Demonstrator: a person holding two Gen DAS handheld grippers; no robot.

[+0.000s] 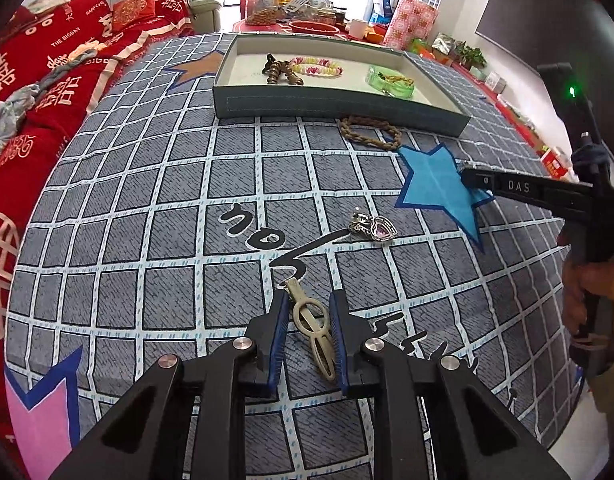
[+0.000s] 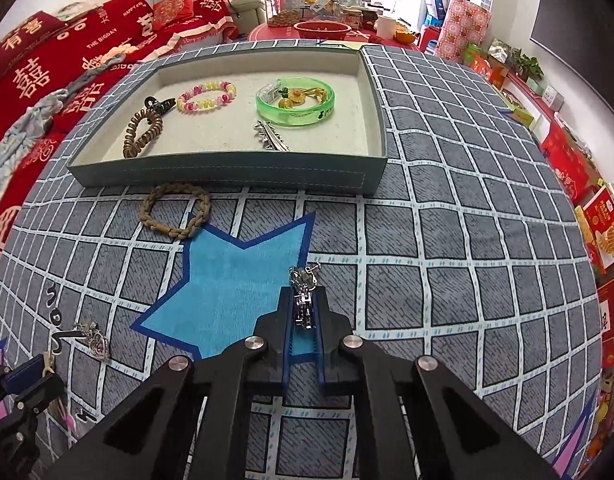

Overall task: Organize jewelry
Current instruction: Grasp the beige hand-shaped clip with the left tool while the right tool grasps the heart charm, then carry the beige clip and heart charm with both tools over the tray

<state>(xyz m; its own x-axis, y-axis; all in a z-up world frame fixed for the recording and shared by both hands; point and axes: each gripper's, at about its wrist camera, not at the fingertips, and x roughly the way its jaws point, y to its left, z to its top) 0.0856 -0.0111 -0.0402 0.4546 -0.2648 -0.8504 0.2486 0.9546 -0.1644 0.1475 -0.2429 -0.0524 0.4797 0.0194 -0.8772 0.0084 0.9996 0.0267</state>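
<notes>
Hair clip [image 1: 311,330] between left gripper [image 1: 307,300] pads

Both wrist views close, angled down over tablecloth [image 1: 147,200], sharing tray [image 2: 227,172]

Silver chain [image 2: 304,300]: lower part hidden between right gripper [image 2: 304,312] pads. Leaf clip [image 2: 272,138]: near end hidden behind tray [image 2: 227,174] front wall.

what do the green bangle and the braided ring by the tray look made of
Green bangle: looks like clear glossy plastic or resin; it is see-through with bright highlights, though glass cannot be ruled out. Braided ring: seems woven cord or elastic fabric, matte tan, with visible plaited strands and no shine. It lies on the cloth just outside the tray.
</notes>
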